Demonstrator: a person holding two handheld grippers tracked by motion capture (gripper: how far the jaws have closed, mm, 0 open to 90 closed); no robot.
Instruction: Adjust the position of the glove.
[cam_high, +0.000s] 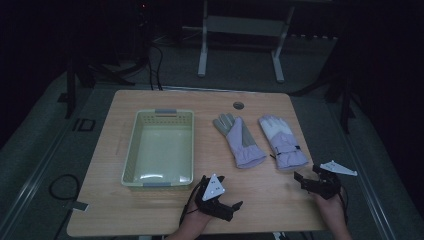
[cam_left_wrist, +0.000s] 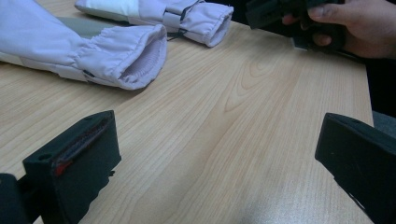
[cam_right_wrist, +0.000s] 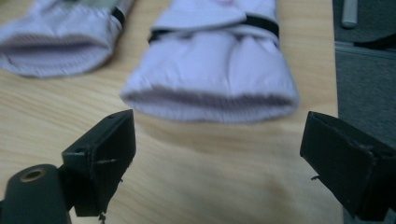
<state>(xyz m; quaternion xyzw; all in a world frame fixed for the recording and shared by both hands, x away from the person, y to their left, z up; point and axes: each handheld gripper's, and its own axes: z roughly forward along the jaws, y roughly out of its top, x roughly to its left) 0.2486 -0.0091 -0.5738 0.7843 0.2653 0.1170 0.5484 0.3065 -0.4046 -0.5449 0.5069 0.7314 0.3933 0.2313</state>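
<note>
A pale yellow plastic basket (cam_high: 131, 150) with grey handles stands empty on the left half of the wooden table (cam_high: 260, 200). Near the table's far edge is a round cable hole (cam_high: 238, 105). Behind the table, on the grey floor, stands a white metal frame (cam_high: 202, 55).

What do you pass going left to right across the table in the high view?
Basket → left gripper → palm-up glove → strapped glove → right gripper.
</note>
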